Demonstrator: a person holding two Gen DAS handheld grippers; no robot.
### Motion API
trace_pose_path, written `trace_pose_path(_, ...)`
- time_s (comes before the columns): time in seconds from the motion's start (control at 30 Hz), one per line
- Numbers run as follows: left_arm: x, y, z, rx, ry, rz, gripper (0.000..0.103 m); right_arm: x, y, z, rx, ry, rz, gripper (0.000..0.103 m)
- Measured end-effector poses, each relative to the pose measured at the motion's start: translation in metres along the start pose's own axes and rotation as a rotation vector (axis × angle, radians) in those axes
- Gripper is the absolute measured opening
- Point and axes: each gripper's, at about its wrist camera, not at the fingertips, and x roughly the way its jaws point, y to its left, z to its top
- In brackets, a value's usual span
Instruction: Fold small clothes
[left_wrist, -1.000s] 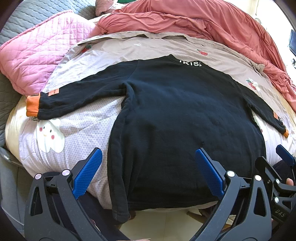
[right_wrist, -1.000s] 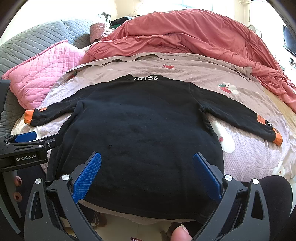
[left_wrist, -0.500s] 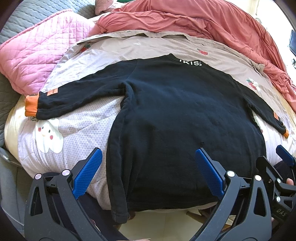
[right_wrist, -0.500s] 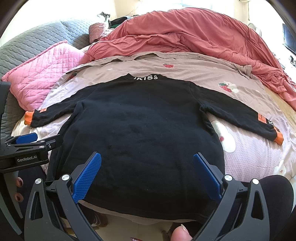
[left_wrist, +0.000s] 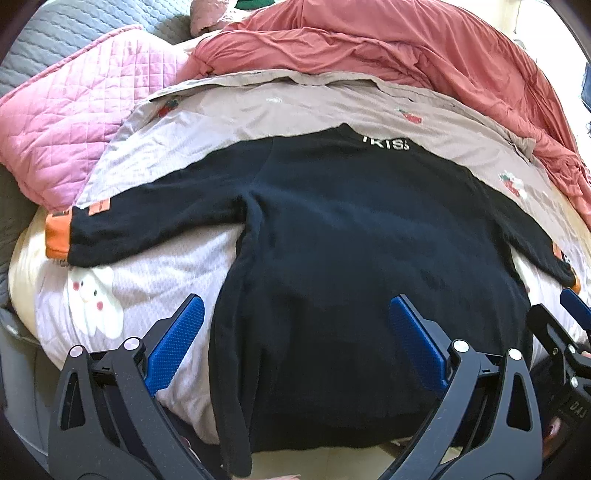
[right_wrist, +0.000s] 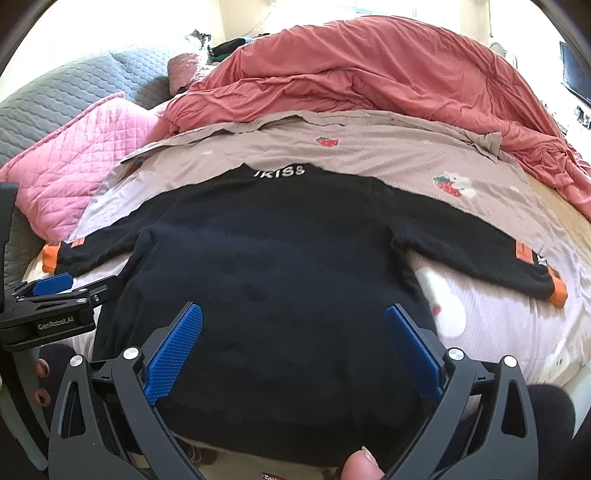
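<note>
Covering bed: mauve sheet (right_wrist: 369, 155), red duvet (right_wrist: 369, 74) behind.

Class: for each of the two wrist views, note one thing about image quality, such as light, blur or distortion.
Left wrist view: fisheye bends the bed into a dome, black corners vignette the frame, and the black sweater looks soft and slightly smeared. Right wrist view: the wall and window at the top are blown out white, while the red duvet stays well lit.
</note>
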Motion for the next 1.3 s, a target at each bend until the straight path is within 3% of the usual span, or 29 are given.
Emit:
trace_pose_path(0.57, 0.025, -0.027, 0.041, 0.015, -0.007, 0.008, 0.094, 0.031, -0.026, 0.052, 0.076, -0.047, -0.043, 0.099)
trace_pose_path(1.3, 0.079, -0.067, 0.096, 0.038, 0.013, 0.010, 0.094, 0.099, -0.072, 0.105, 0.182, -0.002, -0.136, 0.099)
